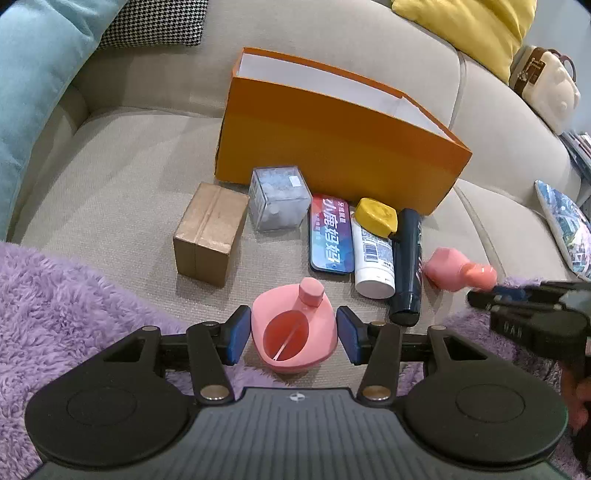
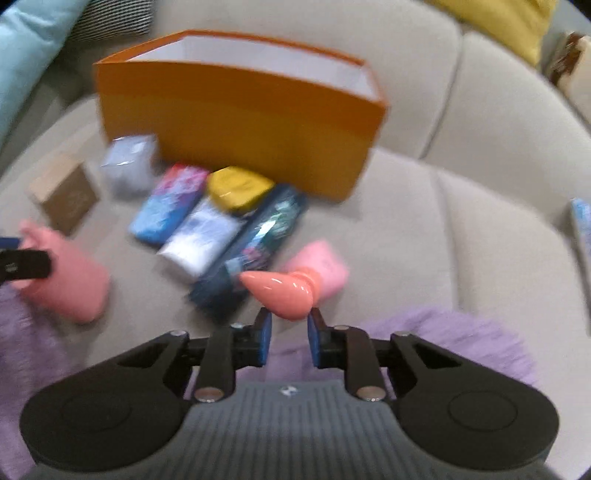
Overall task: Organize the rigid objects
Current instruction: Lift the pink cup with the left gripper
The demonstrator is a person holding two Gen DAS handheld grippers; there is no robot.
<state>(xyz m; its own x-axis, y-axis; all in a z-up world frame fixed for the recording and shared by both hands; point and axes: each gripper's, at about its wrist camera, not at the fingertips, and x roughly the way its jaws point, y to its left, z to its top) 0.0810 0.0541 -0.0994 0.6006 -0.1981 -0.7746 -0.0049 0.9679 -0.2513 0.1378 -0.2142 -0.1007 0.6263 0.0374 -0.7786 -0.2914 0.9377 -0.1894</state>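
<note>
An open orange box (image 1: 332, 136) stands on the beige sofa. In front of it lie a brown cardboard box (image 1: 210, 232), a clear cube (image 1: 279, 197), a blue-red pack (image 1: 328, 232), a white bottle with a yellow cap (image 1: 373, 251) and a dark tube (image 1: 406, 266). My left gripper (image 1: 293, 334) is open, its pads either side of a pink bottle (image 1: 293, 332) lying on the seat. My right gripper (image 2: 290, 332) is shut on the glossy cap end of a second pink bottle (image 2: 295, 288); it also shows in the left wrist view (image 1: 458, 273). The right wrist view is blurred.
A purple fluffy blanket (image 1: 55, 314) covers the seat's front edge. Teal (image 1: 33, 74), houndstooth (image 1: 155, 22) and yellow (image 1: 480, 26) cushions lean on the backrest. A cream bag (image 1: 546, 85) and a patterned cushion (image 1: 565, 229) lie at the right.
</note>
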